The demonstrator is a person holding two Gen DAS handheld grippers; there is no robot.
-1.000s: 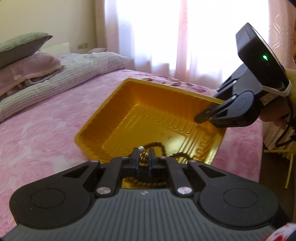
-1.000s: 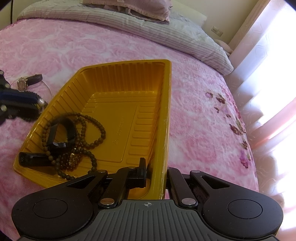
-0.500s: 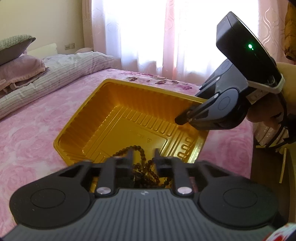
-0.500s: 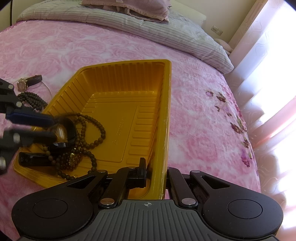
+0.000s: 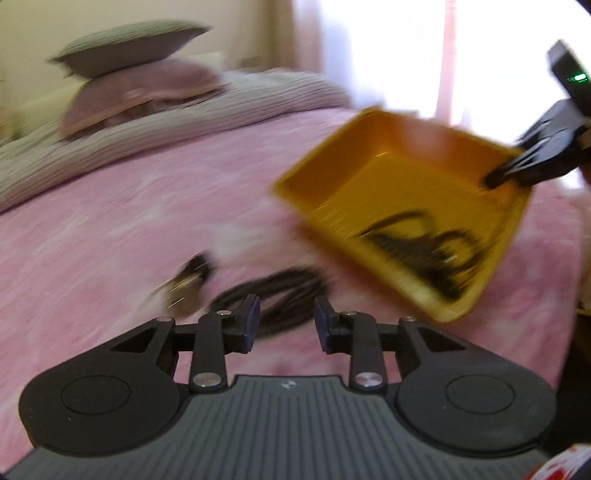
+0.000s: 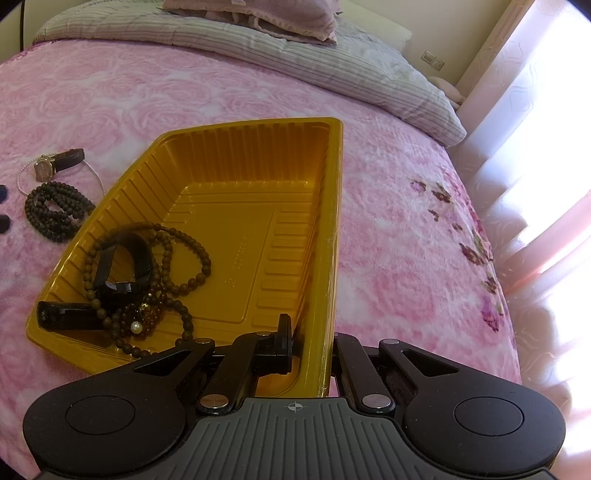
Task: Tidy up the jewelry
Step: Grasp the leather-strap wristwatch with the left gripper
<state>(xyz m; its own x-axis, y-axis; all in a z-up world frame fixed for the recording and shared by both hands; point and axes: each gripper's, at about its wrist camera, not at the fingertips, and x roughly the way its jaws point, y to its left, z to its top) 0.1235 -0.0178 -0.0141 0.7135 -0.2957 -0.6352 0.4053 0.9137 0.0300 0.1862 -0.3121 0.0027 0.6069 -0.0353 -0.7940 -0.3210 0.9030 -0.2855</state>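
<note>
The left hand-held gripper, its jaws having just been opening and now apart with nothing between them, hovers just short of a coiled dark bead necklace on the pink bed. The right hand-held gripper is clamped on the yellow tray rim. Only the sharp right wrist view resolves the wristwatch, the tray's beads and black band; embossed tray lettering is unreadable.

Pink rose-patterned bedspread is covering the bed. Striped grey quilt is lying folded along the head end, mauve pillow resting on it. Sheer curtains are glowing with daylight. Wall socket is showing beyond.
</note>
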